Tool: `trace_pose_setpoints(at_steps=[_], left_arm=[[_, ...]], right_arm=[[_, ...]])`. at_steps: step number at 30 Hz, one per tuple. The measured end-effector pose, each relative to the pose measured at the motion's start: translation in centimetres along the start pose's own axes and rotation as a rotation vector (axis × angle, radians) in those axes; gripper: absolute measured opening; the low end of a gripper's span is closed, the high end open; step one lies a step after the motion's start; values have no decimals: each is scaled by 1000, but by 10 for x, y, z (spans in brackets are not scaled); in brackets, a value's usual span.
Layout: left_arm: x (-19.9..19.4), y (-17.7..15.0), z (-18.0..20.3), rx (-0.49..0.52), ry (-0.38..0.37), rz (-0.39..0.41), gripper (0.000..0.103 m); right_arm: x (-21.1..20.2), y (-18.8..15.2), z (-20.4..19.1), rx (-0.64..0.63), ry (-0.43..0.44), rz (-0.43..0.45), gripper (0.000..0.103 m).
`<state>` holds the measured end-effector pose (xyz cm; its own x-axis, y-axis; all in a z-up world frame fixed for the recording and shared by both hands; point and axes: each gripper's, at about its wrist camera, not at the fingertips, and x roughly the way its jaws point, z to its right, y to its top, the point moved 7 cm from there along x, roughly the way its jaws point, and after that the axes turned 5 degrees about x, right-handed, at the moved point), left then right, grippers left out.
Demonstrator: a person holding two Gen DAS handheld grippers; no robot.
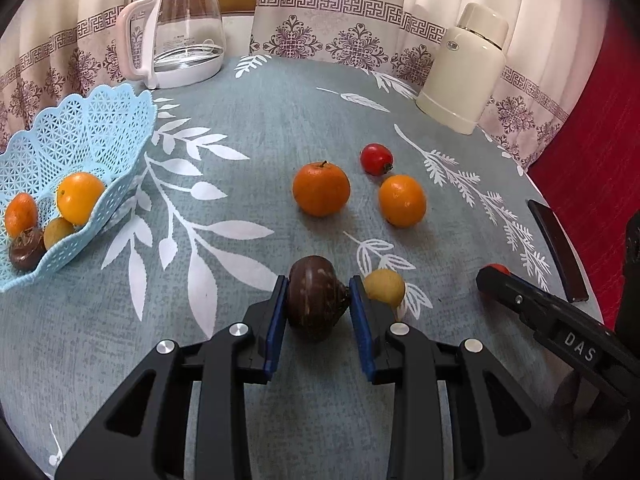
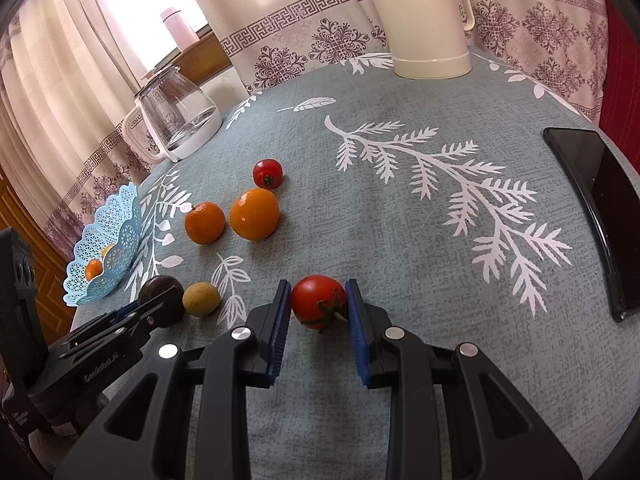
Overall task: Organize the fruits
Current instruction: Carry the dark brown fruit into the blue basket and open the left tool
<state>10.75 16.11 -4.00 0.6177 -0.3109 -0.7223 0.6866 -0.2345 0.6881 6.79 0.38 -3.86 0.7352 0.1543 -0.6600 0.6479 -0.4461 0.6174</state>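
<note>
A dark brown chestnut-like fruit (image 1: pixel 316 304) rests on the grey-blue tablecloth, and my left gripper (image 1: pixel 318 281) is shut on it, both blue pads pressed against its sides. The right wrist view shows a red tomato (image 2: pixel 318 300) with a green stem, held between the pads of my right gripper (image 2: pixel 317 284), which is shut on it. A small yellow fruit (image 1: pixel 386 286) lies just right of the brown one. Farther out lie two oranges (image 1: pixel 321 189) (image 1: pixel 402 200) and a small red tomato (image 1: pixel 376 159). The blue lattice basket (image 1: pixel 92 128) at the left holds several fruits.
A glass kettle (image 1: pixel 188 28) stands at the back left and a cream thermos jug (image 1: pixel 464 68) at the back right. A black phone (image 2: pixel 592 208) lies by the table's right edge. Patterned curtains hang behind the table; a red surface shows at the right.
</note>
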Motion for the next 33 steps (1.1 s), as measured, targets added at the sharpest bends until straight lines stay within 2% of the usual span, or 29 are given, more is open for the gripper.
trace_pose_setpoints(at_steps=[15, 22, 33], left_arm=[[-6, -10, -3, -15, -2, -15, 31], [-15, -7, -5, -14, 12, 8, 31], [-44, 12, -24, -12, 85, 93, 31]], right_arm=[[-1, 1, -1, 2, 3, 4, 28], [-4, 2, -1, 3, 15, 17, 28], [-5, 3, -1, 4, 23, 24, 28]])
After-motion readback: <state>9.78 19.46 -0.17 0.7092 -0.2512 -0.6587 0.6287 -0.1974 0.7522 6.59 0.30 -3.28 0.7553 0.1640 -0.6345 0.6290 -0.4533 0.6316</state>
